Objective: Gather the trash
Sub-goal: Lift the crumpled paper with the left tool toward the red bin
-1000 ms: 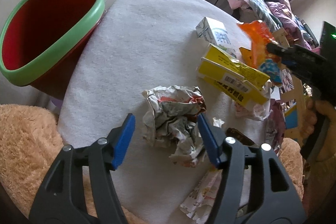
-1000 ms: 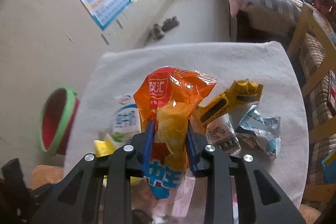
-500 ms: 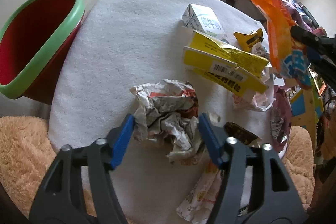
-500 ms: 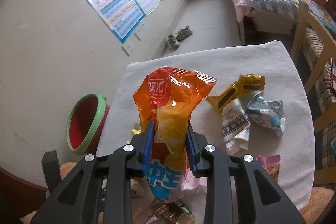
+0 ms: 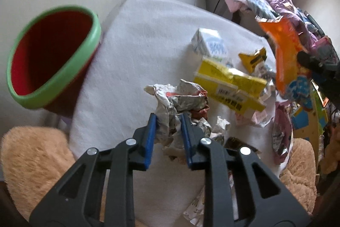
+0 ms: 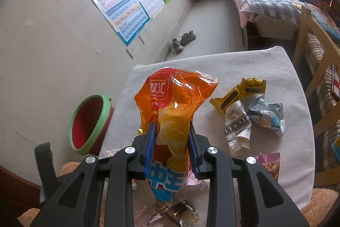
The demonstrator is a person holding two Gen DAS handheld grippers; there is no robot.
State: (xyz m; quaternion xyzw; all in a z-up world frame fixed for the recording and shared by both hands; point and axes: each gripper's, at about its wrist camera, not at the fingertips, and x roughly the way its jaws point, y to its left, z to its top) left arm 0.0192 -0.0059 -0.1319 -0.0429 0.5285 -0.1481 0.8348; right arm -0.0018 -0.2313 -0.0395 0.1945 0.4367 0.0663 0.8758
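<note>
From the left wrist camera, the left gripper points down at a table covered in a white cloth, and its blue jaws are closing on a crumpled wad of newspaper, with the paper pinched between the pads. The wad lies near the middle of the cloth, just beside a flattened yellow carton and, beyond that, a small white milk box. A red bin with a green rim stands off the table's left edge (tilted in this lens, mouth open toward the camera). At the right, an orange snack bag hangs in the air, held by the right gripper, of which only a dark part shows there.

From the right wrist camera, the right gripper is clamped narrowly on that orange snack bag, which stands upright between the pads above the table. On the cloth to the right lie a yellow wrapper, a crushed paper cup touching it, and a crumpled silvery-blue wrapper. The bin sits lower left, beside the table, under a wall with learning posters.
</note>
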